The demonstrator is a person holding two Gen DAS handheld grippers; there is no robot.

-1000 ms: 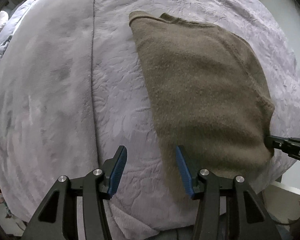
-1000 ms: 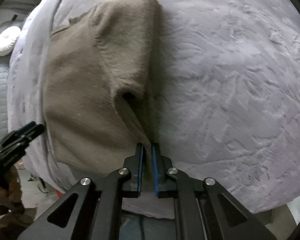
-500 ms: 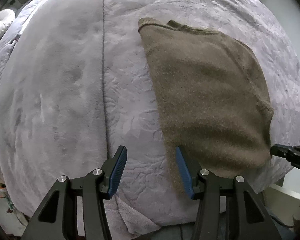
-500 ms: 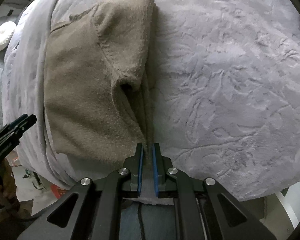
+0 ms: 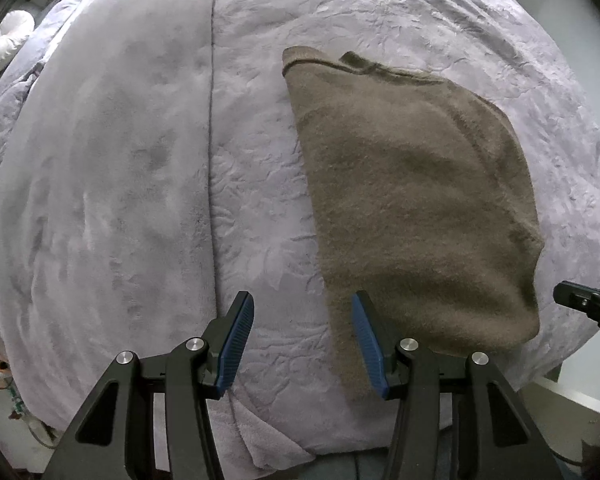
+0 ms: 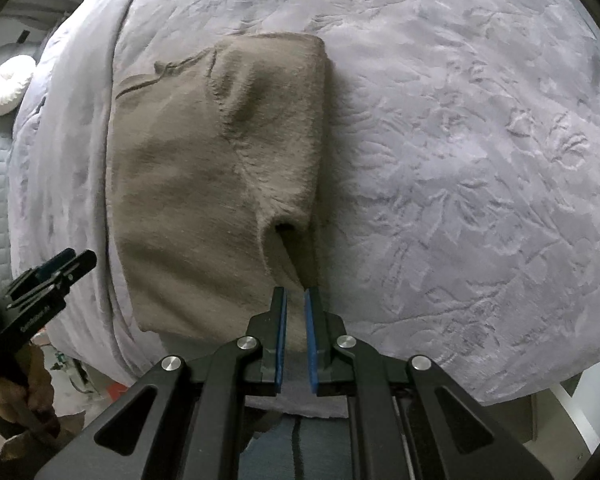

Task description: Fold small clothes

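Item: brown knit garment [image 5: 416,208], folded, lying flat on the lavender blanket [image 5: 120,200] that covers the bed. It sits near the blanket's front edge, to the right of the blanket's long seam [image 5: 211,160]. One sleeve is folded over the body along the garment's right side, leaving a small dark opening at the sleeve end [image 6: 286,228].

Left claw [image 5: 302,344]: open, jaws a little wider than a second ago, having just been opening; nothing between the pads. Its right pad hangs over the garment's near left corner, above the cloth and not gripping it.

Right claw [image 6: 295,334]: jaws nearly closed, a narrow gap between the blue pads, holding nothing. A second ago it pinched the garment's near right edge; now the cloth lies free on the blanket and the claw is raised clear of it.

Also noted: white round cushion [image 6: 8,86], far left of the garment, beyond the blanket.
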